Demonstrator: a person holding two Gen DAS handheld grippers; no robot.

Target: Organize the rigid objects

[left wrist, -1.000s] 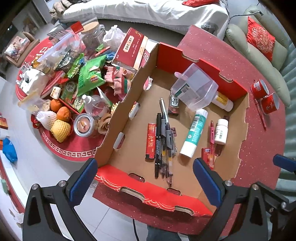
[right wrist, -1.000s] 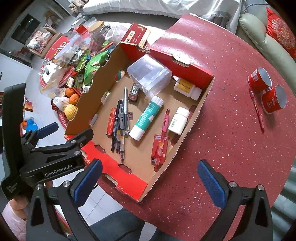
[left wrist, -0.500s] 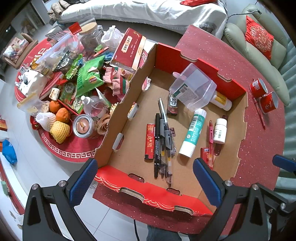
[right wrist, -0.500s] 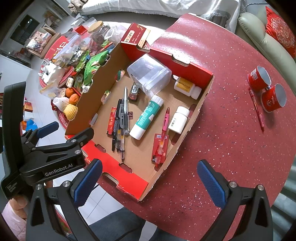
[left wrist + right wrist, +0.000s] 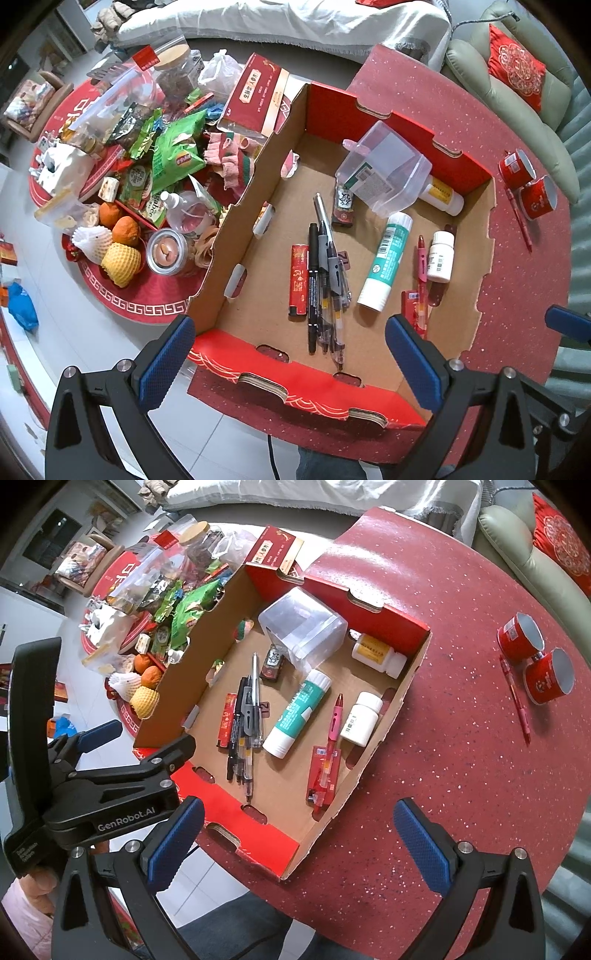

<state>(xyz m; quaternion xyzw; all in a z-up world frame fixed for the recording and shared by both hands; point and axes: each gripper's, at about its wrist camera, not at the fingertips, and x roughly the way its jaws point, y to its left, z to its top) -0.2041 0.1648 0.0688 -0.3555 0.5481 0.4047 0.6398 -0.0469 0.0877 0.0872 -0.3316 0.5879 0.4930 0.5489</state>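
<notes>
Both my grippers hang spread wide and empty: left gripper (image 5: 290, 352) over the near wall of the red-sided cardboard tray (image 5: 295, 376), right gripper (image 5: 299, 838) over its near right corner. Inside lie a bundle of black pens (image 5: 327, 273), a teal-and-white glue stick (image 5: 386, 260), a small white pill bottle (image 5: 440, 252). Two red enamel cups (image 5: 535, 657) sit far right on the speckled red table (image 5: 461, 775).

Left wrist: above the cardboard tray's (image 5: 306, 376) near wall, looking steeply down, fairly near.
Right wrist: right of it, over the bench (image 5: 461, 738), angled down-left; left gripper (image 5: 140, 746) in frame.
Shared: tray, red cups (image 5: 546, 675).
</notes>
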